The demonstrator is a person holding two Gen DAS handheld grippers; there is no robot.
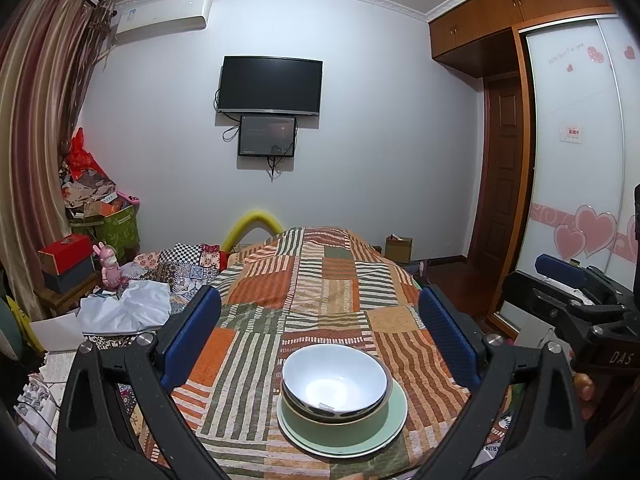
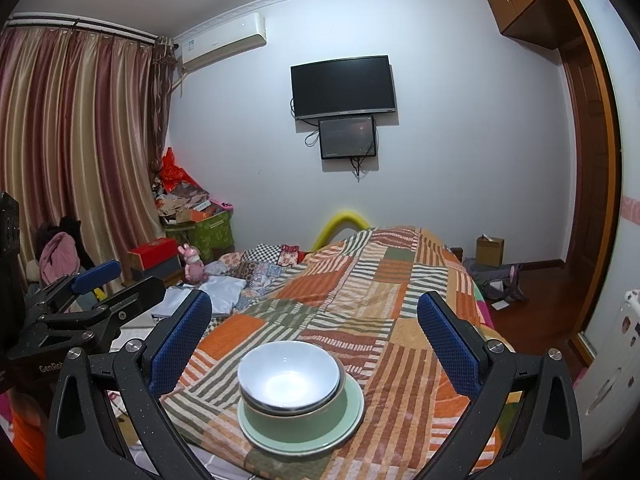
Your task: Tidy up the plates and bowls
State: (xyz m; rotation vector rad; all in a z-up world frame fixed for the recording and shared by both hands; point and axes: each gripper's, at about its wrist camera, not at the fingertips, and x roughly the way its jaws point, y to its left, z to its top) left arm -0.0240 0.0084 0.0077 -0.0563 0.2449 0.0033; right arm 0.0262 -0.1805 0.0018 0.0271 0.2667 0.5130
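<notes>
bed (image 1: 320,280) under patchwork blanket (image 2: 380,300) fills my view, white wall behind with tv (image 1: 270,85) and small screen (image 1: 267,136) below it. curtains (image 2: 76,140) and clutter pile (image 1: 100,208) off left, wardrobe (image 1: 580,140) and door (image 1: 504,168) off right. white bowl (image 1: 335,378) nests in green bowl (image 1: 336,418) on green plate (image 1: 394,408), stack near bed's close edge. blanket beyond stack bare. my left gripper (image 1: 320,336) spread wide, holding nothing; right gripper (image 2: 314,340) likewise apart, stack between fingers, untouched.
</notes>
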